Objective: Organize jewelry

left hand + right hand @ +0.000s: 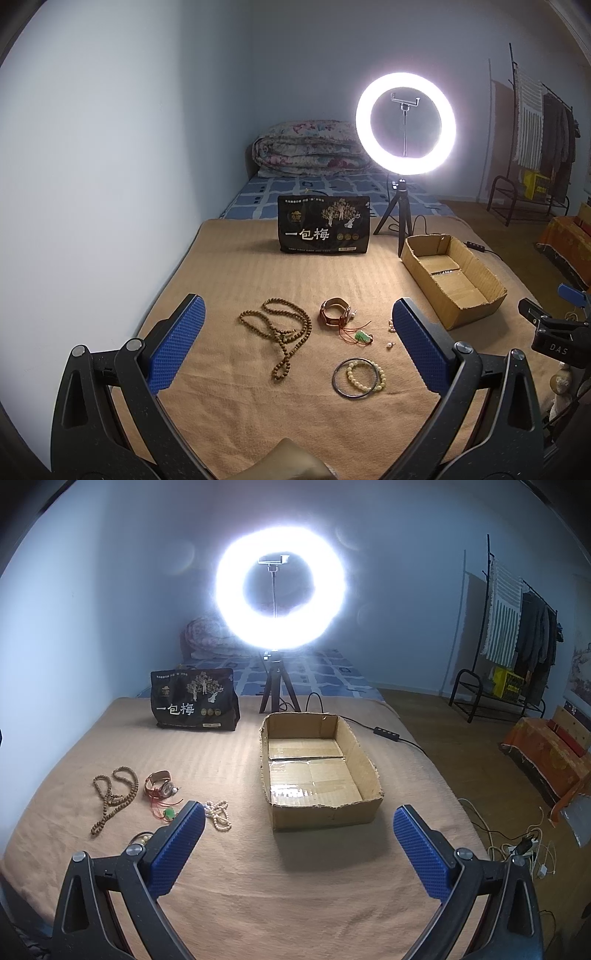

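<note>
Jewelry lies on a tan blanket. A long brown bead necklace (280,332) (112,795), a brown leather watch (334,312) (159,783), a green pendant on red cord (360,336) (169,813), a dark bangle around a pale bead bracelet (358,376), and a pearl strand (218,814). An empty cardboard box (452,280) (317,768) stands to the right. My left gripper (297,345) is open above the jewelry. My right gripper (299,849) is open, in front of the box; it also shows at the right edge of the left wrist view (554,325).
A lit ring light on a tripod (404,123) (279,590) stands behind the box, its cable (384,731) running right. A black snack bag (323,225) (194,699) stands at the back. A folded quilt (310,147) lies beyond. A clothes rack (509,635) stands right.
</note>
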Demonstrator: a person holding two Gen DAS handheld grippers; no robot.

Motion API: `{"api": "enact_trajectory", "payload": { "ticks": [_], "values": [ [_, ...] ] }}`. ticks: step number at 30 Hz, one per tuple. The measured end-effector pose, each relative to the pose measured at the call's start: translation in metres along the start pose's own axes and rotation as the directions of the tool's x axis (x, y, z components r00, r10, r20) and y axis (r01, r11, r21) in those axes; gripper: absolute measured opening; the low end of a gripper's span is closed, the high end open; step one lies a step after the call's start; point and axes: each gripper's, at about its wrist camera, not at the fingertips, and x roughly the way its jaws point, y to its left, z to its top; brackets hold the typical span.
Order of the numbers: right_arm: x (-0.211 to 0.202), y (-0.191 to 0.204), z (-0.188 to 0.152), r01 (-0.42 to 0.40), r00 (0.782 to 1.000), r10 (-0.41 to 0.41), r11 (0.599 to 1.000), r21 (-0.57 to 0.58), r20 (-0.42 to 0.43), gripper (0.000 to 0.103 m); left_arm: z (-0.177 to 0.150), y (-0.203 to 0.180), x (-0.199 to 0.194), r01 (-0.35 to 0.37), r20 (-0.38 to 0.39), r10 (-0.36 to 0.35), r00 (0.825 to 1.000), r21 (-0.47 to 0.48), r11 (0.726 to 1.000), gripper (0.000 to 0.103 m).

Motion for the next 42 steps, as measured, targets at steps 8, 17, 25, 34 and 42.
{"api": "enact_trajectory", "payload": {
  "ticks": [8, 17, 25, 34, 42],
  "values": [
    [0.009, 0.012, 0.001, -0.020, 1.000, 0.020, 1.000, -0.023, -0.012, 0.103, -0.002, 0.007, 0.014, -0.019, -0.035, 0.019, 0.999, -0.017, 1.000, 0.103],
    [0.019, 0.028, 0.005, -0.034, 0.999, 0.033, 0.998, -0.049, -0.015, 0.103, -0.002, 0.018, 0.029, -0.039, -0.068, 0.036, 0.997, -0.034, 0.999, 0.103],
    [0.035, 0.045, 0.006, -0.053, 0.998, 0.051, 0.994, -0.091, -0.032, 0.103, 0.002, 0.031, 0.045, -0.069, -0.095, 0.065, 0.993, -0.037, 0.997, 0.103],
    [0.062, 0.065, -0.002, -0.143, 0.986, 0.126, 0.974, -0.174, -0.106, 0.102, 0.010, 0.050, 0.069, -0.070, -0.156, 0.067, 0.985, -0.018, 0.997, 0.103],
    [0.091, 0.080, -0.014, -0.268, 0.948, 0.220, 0.942, -0.204, -0.229, 0.088, -0.006, 0.055, 0.101, -0.021, -0.247, 0.009, 0.969, -0.049, 0.999, 0.086]
  ]
}}
